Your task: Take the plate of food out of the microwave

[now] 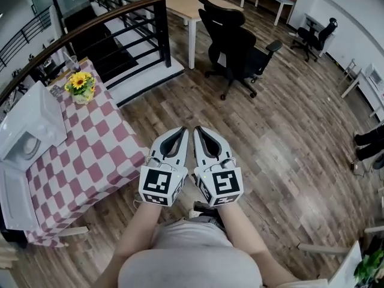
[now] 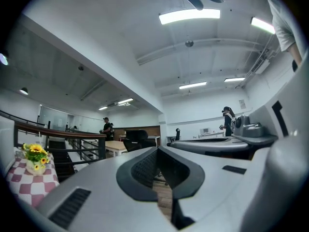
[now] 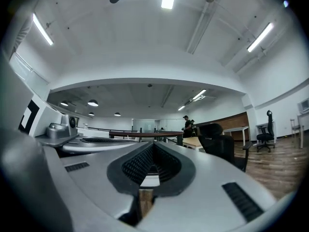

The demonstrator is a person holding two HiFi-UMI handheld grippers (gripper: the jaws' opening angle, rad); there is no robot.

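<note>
A white microwave [image 1: 33, 116] sits at the far left on a red-and-white checked table [image 1: 96, 155], with its door [image 1: 12, 200] swung open toward me. A pale round shape [image 1: 28, 146] shows in its opening; I cannot tell whether it is the plate. My left gripper [image 1: 179, 132] and right gripper [image 1: 200, 131] are held side by side in front of my body, over the wood floor and right of the table. Both are shut and hold nothing. In the left gripper view the left gripper [image 2: 157, 151] points at the room, and in the right gripper view so does the right gripper [image 3: 153, 146].
A small pot of sunflowers [image 1: 80, 87] stands at the table's far end, also in the left gripper view as the sunflowers [image 2: 35, 157]. A black stair railing [image 1: 120, 23] runs behind the table. Black office chairs [image 1: 237, 44] and a wooden desk [image 1: 192, 5] stand ahead. People [image 2: 107, 127] stand far off.
</note>
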